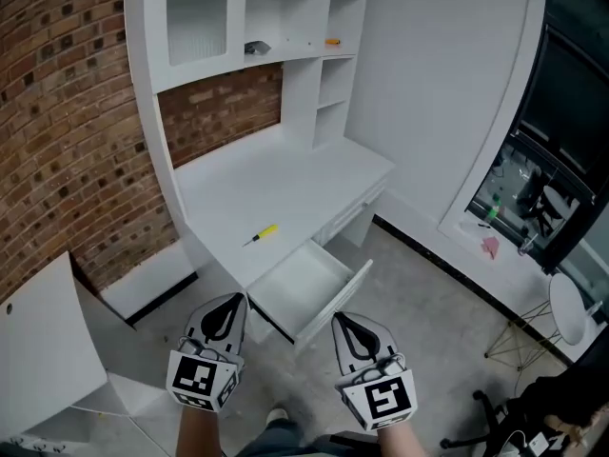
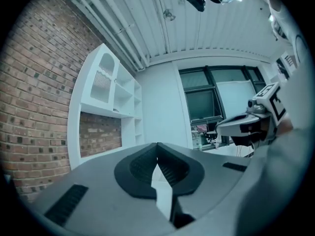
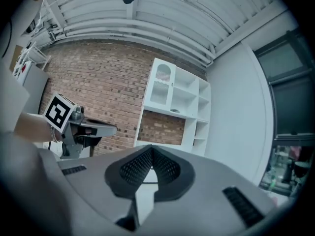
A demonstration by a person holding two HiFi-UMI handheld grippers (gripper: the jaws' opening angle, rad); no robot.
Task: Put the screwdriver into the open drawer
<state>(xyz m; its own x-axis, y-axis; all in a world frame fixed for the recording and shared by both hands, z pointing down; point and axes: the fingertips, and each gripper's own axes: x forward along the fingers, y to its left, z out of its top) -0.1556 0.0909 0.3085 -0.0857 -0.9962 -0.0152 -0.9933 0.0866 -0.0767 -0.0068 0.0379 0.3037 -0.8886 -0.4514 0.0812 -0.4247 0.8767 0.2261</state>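
A yellow-handled screwdriver lies on the white desk, near its front edge. Just right of it, an open white drawer sticks out of the desk front and holds nothing. My left gripper hovers in front of the desk, below the screwdriver, jaws shut and holding nothing. My right gripper hangs beside the drawer's front panel, also shut and holding nothing. In the left gripper view the left gripper points level toward the desk hutch. The right gripper view has the right gripper meeting tip to tip.
A white hutch with shelves tops the desk; a small orange item lies on one shelf. Brick wall at left, a white panel at lower left, a window and a white chair at right.
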